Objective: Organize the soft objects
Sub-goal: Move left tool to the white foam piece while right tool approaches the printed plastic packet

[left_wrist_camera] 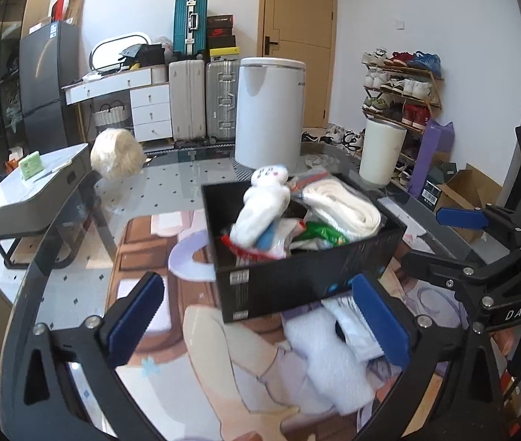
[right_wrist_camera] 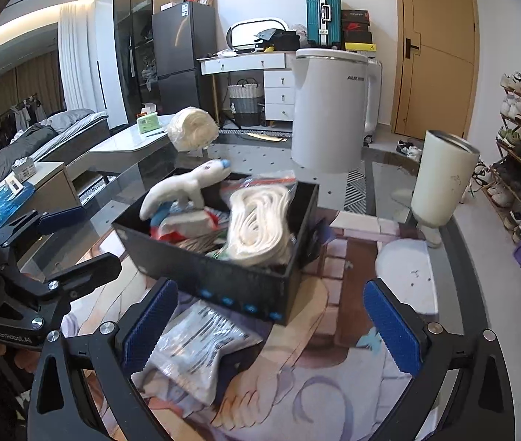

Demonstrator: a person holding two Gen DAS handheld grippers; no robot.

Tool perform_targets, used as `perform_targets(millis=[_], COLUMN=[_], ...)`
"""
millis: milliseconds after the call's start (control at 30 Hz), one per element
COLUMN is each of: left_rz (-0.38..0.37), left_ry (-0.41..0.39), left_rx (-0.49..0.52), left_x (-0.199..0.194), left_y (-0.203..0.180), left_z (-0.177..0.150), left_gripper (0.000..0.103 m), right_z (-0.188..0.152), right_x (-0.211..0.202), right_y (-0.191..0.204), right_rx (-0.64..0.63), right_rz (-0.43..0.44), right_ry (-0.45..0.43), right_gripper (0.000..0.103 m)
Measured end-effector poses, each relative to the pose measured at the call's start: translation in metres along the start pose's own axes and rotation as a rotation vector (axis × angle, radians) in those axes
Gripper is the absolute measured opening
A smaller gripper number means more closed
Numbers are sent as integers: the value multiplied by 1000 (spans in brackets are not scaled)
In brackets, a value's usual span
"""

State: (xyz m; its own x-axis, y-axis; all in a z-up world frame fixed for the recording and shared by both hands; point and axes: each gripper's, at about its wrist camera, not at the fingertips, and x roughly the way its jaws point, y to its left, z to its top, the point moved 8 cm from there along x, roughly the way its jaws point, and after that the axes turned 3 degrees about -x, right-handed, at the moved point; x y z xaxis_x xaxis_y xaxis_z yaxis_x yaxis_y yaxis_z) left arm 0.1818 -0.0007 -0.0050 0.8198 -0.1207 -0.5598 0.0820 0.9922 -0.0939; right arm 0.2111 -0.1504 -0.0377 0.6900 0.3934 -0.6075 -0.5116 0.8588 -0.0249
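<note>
A black box (left_wrist_camera: 289,279) stands on the glass table, filled with soft things: a white plush toy (left_wrist_camera: 260,202), a bundle of white rope (left_wrist_camera: 341,209) and some coloured packets. My left gripper (left_wrist_camera: 260,316) is open just in front of the box, nothing between its blue pads. A white padded bag (left_wrist_camera: 326,360) lies on the table under its right finger. In the right wrist view the box (right_wrist_camera: 223,275), plush toy (right_wrist_camera: 186,187) and rope (right_wrist_camera: 260,220) show again. My right gripper (right_wrist_camera: 271,330) is open before the box, above a clear plastic bag (right_wrist_camera: 197,349).
Behind the box stand a white kettle (left_wrist_camera: 267,110) and a cream tumbler (left_wrist_camera: 381,154). A cream ball of yarn (left_wrist_camera: 117,154) sits at the table's far left. Each gripper shows at the edge of the other's view. A shoe rack (left_wrist_camera: 403,88) lines the right wall.
</note>
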Motion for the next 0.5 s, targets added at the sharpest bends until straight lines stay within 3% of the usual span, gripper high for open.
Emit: perform_targets(millis=[500], left_rz=[7], left_ry=[40], left_rx=[-67], left_x=[-12], left_y=[12], left_z=[-38], left_gripper=[103], right_z=[-23], right_x=[8], right_y=[32], right_rx=[-68], right_rz=[51], right_ry=[82], right_gripper=[102])
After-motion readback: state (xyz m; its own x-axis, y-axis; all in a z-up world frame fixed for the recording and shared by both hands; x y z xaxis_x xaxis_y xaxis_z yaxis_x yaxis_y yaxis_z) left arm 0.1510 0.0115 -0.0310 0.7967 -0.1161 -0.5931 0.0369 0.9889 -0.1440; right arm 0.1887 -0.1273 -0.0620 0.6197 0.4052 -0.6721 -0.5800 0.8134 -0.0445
